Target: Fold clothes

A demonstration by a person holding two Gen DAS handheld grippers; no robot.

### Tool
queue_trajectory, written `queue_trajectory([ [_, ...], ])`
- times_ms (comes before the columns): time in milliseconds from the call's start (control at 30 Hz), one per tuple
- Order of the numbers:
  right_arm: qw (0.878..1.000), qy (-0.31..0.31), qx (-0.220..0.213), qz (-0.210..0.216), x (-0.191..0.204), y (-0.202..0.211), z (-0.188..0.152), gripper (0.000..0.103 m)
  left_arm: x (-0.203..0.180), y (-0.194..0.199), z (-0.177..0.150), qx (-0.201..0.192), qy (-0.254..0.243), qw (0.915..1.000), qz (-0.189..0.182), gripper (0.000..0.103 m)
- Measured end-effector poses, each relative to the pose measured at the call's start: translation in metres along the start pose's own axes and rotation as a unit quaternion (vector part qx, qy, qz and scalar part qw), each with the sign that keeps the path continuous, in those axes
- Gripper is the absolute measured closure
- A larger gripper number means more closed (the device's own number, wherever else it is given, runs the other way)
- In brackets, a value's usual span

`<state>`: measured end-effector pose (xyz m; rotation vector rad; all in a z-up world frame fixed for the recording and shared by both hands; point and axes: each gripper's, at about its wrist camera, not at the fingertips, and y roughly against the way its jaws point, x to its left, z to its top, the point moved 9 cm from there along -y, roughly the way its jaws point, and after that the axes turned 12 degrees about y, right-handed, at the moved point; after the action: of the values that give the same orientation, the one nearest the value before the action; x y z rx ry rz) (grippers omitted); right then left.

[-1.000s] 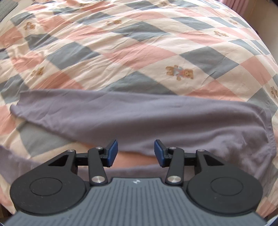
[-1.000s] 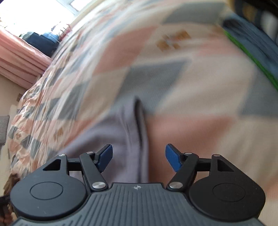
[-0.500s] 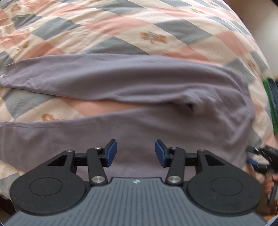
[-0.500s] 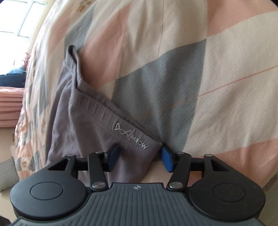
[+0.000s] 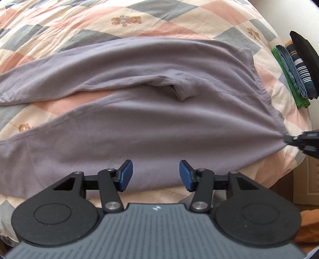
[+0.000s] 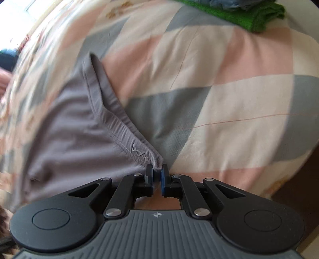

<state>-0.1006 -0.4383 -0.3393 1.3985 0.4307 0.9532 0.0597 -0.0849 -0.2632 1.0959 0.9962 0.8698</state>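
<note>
Left wrist view: the grey trousers [image 5: 151, 119] lie spread across the checked quilt [image 5: 179, 22] on the bed; the left claw [image 5: 155, 175] hovers spread apart over their near edge, gripping nothing.

Right wrist view: the right claw [image 6: 157, 173] is clamped on the trousers' waistband corner [image 6: 153, 159], with folded clothes [image 6: 239, 14] well beyond on the quilt.

Plain lilac-grey trousers [image 5: 159, 123] on pink, grey and cream checked quilt [image 5: 179, 18]

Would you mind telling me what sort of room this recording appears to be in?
Most likely a bedroom: grey trousers lie on a bed's checked teddy-bear quilt, with a stack of folded clothes at its edge.
</note>
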Motion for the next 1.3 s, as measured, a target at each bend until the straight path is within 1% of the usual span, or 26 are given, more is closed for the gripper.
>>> queue_trajectory([
  [33, 1.000, 0.004, 0.020, -0.014, 0.002, -0.009, 0.000, 0.084, 0.003, 0.001, -0.001, -0.003, -0.001, 1.0000, 0.007, 0.056],
  [67, 0.999, 0.006, 0.022, -0.023, 0.004, -0.011, 0.001, 0.077, 0.007, 0.003, -0.002, -0.006, -0.001, 0.9999, 0.015, 0.056],
  [100, 0.999, 0.015, 0.011, -0.031, 0.007, -0.006, 0.004, 0.072, 0.010, 0.005, -0.003, -0.009, -0.002, 0.9997, 0.023, 0.056],
  [133, 0.999, 0.029, -0.003, -0.041, 0.010, 0.001, 0.009, 0.059, 0.016, 0.008, -0.004, -0.013, 0.003, 0.9995, 0.028, 0.055],
  [167, 0.998, 0.042, -0.018, -0.046, 0.014, 0.008, 0.013, 0.051, 0.024, 0.010, -0.006, -0.016, 0.016, 0.9992, 0.033, 0.054],
  [200, 0.997, 0.052, -0.027, -0.041, 0.017, 0.013, 0.017, 0.050, 0.033, 0.012, -0.009, -0.019, 0.029, 0.9987, 0.039, 0.054],
  [233, 0.997, 0.057, -0.027, -0.033, 0.017, 0.013, 0.018, 0.050, 0.041, 0.013, -0.012, -0.021, 0.043, 0.9978, 0.046, 0.054],
  [267, 0.998, 0.059, -0.016, -0.032, 0.014, 0.009, 0.019, 0.051, 0.049, 0.014, -0.015, -0.022, 0.058, 0.9966, 0.055, 0.054],
  [300, 0.997, 0.064, 0.004, -0.039, 0.010, 0.001, 0.017, 0.051, 0.058, 0.014, -0.018, -0.023, 0.073, 0.9950, 0.063, 0.054],
  [367, 0.993, 0.081, 0.047, -0.075, 0.009, -0.019, 0.006, 0.053, 0.075, 0.012, -0.026, -0.021, 0.101, 0.9914, 0.081, 0.054],
  [400, 0.992, 0.081, 0.048, -0.082, 0.007, -0.020, 0.006, 0.053, 0.083, 0.011, -0.030, -0.020, 0.113, 0.9891, 0.092, 0.054],
  [433, 0.993, 0.073, 0.042, -0.082, 0.007, -0.016, 0.008, 0.051, 0.090, 0.011, -0.034, -0.018, 0.124, 0.9870, 0.101, 0.054],
  [500, 0.994, 0.069, 0.025, -0.080, 0.013, -0.005, 0.018, 0.052, 0.105, 0.014, -0.038, -0.020, 0.142, 0.9828, 0.116, 0.054],
  [533, 0.994, 0.077, 0.012, -0.074, 0.020, 0.001, 0.024, 0.052, 0.111, 0.016, -0.038, -0.023, 0.147, 0.9813, 0.122, 0.054],
  [600, 0.993, 0.098, -0.014, -0.061, 0.037, 0.013, 0.036, 0.047, 0.124, 0.019, -0.038, -0.029, 0.155, 0.9786, 0.133, 0.054],
  [667, 0.992, 0.115, -0.018, -0.046, 0.051, 0.016, 0.039, 0.043, 0.133, 0.021, -0.036, -0.038, 0.157, 0.9769, 0.139, 0.051],
  [700, 0.992, 0.122, -0.012, -0.038, 0.057, 0.014, 0.037, 0.043, 0.137, 0.020, -0.034, -0.037, 0.158, 0.9769, 0.139, 0.051],
  [733, 0.991, 0.125, 0.000, -0.042, 0.061, 0.010, 0.033, 0.043, 0.141, 0.019, -0.033, -0.037, 0.159, 0.9769, 0.138, 0.051],
  [800, 0.990, 0.126, 0.025, -0.062, 0.067, 0.003, 0.021, 0.043, 0.146, 0.019, -0.031, -0.033, 0.155, 0.9780, 0.137, 0.051],
  [833, 0.990, 0.123, 0.026, -0.062, 0.070, 0.006, 0.013, 0.043, 0.147, 0.021, -0.029, -0.034, 0.149, 0.9791, 0.134, 0.051],
  [900, 0.991, 0.122, 0.015, -0.051, 0.088, 0.015, 0.003, 0.043, 0.150, 0.028, -0.028, -0.035, 0.132, 0.9824, 0.128, 0.051],
  [967, 0.991, 0.128, 0.002, -0.048, 0.111, 0.023, -0.005, 0.041, 0.155, 0.037, -0.027, -0.038, 0.111, 0.9854, 0.124, 0.049],
  [1033, 0.989, 0.138, -0.009, -0.047, 0.138, 0.032, -0.015, 0.037, 0.164, 0.047, -0.028, -0.041, 0.092, 0.9862, 0.131, 0.046],
  [1100, 0.987, 0.153, -0.021, -0.045, 0.167, 0.040, -0.026, 0.035, 0.172, 0.058, -0.027, -0.046, 0.078, 0.9866, 0.136, 0.046],
  [1167, 0.985, 0.166, -0.032, -0.044, 0.195, 0.050, -0.039, 0.030, 0.181, 0.071, -0.028, -0.055, 0.066, 0.9876, 0.131, 0.044],
  [1300, 0.982, 0.175, -0.054, -0.045, 0.237, 0.070, -0.068, 0.026, 0.200, 0.093, -0.032, -0.067, 0.047, 0.9879, 0.132, 0.042],
])
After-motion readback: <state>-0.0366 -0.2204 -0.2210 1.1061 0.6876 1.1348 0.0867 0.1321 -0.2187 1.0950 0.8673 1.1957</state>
